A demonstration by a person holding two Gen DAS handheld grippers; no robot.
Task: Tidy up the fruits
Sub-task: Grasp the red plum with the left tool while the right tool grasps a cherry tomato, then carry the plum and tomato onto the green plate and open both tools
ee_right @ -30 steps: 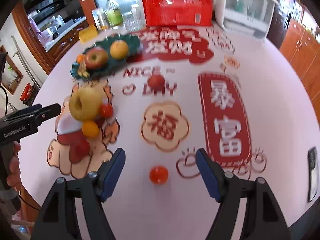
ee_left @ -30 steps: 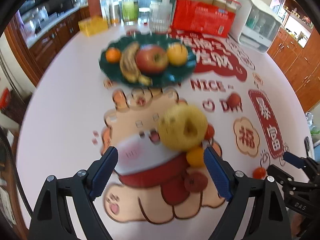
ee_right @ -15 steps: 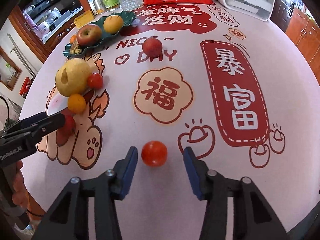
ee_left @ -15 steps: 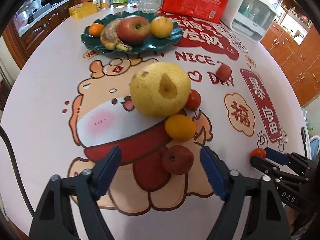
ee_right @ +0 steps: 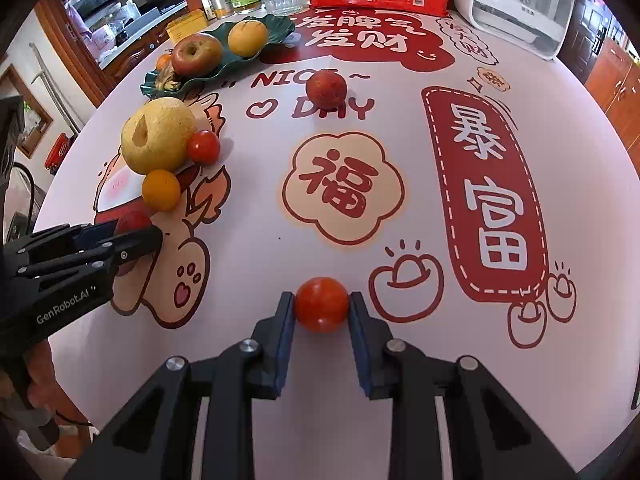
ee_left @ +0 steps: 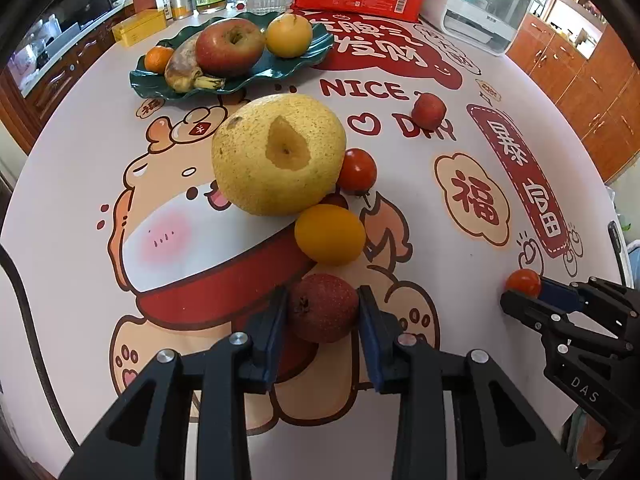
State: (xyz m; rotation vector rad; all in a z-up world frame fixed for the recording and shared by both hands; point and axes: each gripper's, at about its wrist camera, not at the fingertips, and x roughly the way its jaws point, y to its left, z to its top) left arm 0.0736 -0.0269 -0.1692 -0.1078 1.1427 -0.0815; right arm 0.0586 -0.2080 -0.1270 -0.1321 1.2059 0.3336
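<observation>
Dark red and rough-skinned, the small fruit (ee_left: 323, 307) sits on the table (ee_left: 60, 184) between the blue pads of the left tool (ee_left: 323, 322), which is closed on its two sides. Its dimpled end faces left toward one pad; it is nearly round, so I see no clear long axis. The right tool (ee_right: 322, 312) is closed the same way on an orange-red tomato (ee_right: 322, 304), also on the table. Just beyond the red fruit lie an orange fruit (ee_left: 330, 234), a big yellow pear (ee_left: 278, 154) with its hollow end facing the camera, and a second tomato (ee_left: 357, 170). The left view shows the banana (ee_left: 182, 66) on the green plate (ee_left: 236, 80) clearly; the right view shows only its end. In the right view the left tool (ee_right: 136, 236) hides most of the red fruit.
</observation>
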